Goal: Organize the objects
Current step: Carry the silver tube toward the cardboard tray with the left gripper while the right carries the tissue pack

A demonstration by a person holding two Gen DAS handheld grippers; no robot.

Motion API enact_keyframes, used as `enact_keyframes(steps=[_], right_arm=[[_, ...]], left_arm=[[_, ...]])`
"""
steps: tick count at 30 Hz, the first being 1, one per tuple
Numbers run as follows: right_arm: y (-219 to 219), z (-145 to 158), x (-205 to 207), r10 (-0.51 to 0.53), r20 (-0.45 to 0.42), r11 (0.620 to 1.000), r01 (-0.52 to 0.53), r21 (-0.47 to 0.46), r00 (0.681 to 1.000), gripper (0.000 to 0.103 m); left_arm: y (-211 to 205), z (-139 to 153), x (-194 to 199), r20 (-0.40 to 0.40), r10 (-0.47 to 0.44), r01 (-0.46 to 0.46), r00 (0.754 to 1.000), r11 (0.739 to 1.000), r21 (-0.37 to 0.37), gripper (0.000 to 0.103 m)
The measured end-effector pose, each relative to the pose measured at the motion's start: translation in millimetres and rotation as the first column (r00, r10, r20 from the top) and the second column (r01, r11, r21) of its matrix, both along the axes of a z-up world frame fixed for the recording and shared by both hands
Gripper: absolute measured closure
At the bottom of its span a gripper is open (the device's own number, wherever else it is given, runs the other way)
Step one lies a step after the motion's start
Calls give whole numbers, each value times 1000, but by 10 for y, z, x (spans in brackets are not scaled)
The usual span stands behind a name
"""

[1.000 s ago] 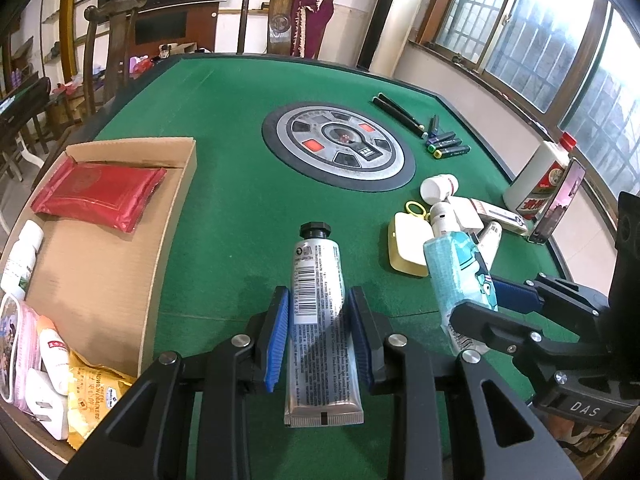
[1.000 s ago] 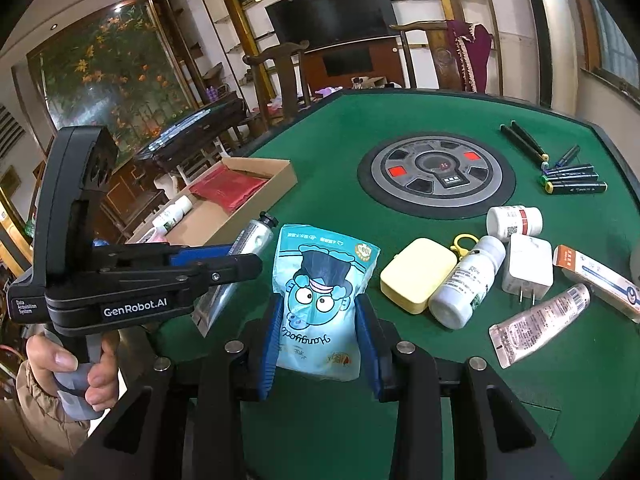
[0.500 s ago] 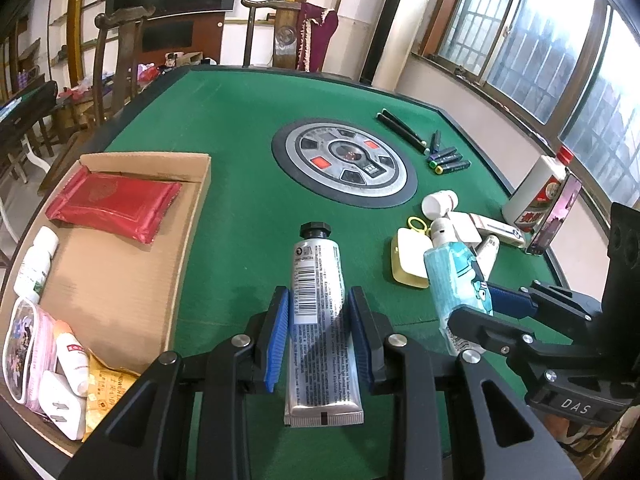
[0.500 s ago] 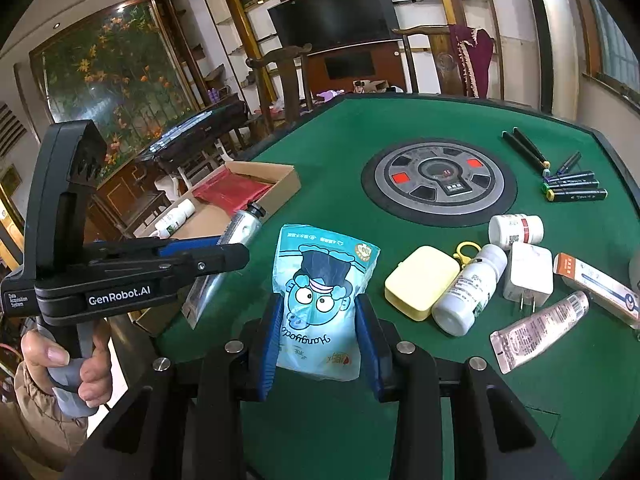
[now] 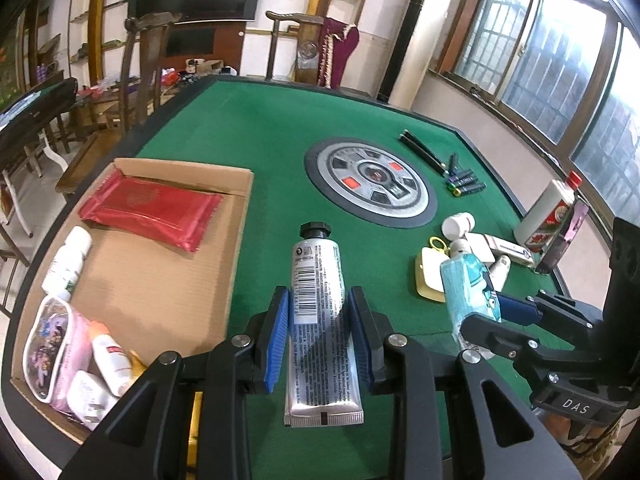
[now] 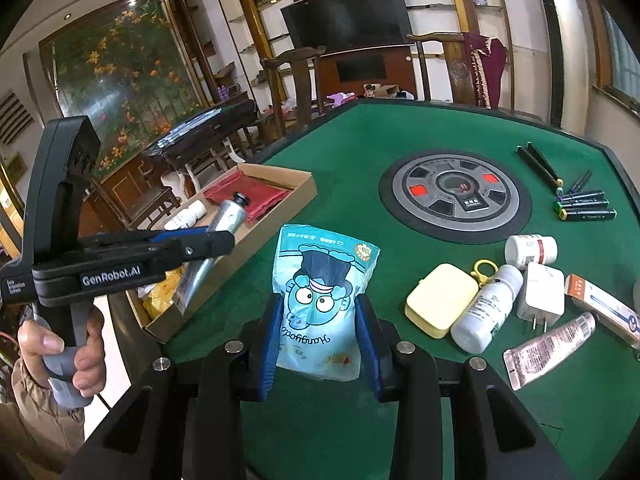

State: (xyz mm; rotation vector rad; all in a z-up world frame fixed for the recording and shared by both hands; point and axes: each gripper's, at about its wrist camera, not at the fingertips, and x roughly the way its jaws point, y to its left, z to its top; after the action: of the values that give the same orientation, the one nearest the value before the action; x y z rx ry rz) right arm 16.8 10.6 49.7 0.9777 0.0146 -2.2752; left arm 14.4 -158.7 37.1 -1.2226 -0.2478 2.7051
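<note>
Left tool (image 5: 318, 334) pinching the silver metal squeeze tube with black cap (image 5: 320, 316) at mid-body, clear of the green tabletop (image 5: 260, 152), brown cardboard box (image 5: 160, 292) to its left. Tube likely light, dents easily — grip flat near the crimp. Right tool (image 6: 320, 346) pinching the soft, crinkly light-blue cartoon pouch (image 6: 322, 304) — light, may slip.

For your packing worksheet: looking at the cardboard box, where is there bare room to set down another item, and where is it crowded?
The cardboard box has bare floor in its middle, bordered by the red packet at the far end, the white bottle along the outer wall, and the table-side wall. The near corner is crowded: the patterned pouch and small bottles lie packed together.
</note>
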Motion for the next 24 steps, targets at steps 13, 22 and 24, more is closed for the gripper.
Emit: enact_keyframes(steps=[13, 22, 24], right_arm=[[-224, -15, -11, 52, 2, 999, -52, 2, 999, 65], [-262, -39, -30, 63, 8, 998, -63, 4, 998, 65], [-266, -47, -39, 65, 9, 998, -65, 4, 998, 65]], left_arm=[[-396, 68, 103, -17, 86, -86, 996, 996, 4, 74], [-626, 88, 75, -15, 126, -126, 992, 992, -10, 74], [-698, 84, 65, -12, 140, -141, 990, 990, -12, 74]])
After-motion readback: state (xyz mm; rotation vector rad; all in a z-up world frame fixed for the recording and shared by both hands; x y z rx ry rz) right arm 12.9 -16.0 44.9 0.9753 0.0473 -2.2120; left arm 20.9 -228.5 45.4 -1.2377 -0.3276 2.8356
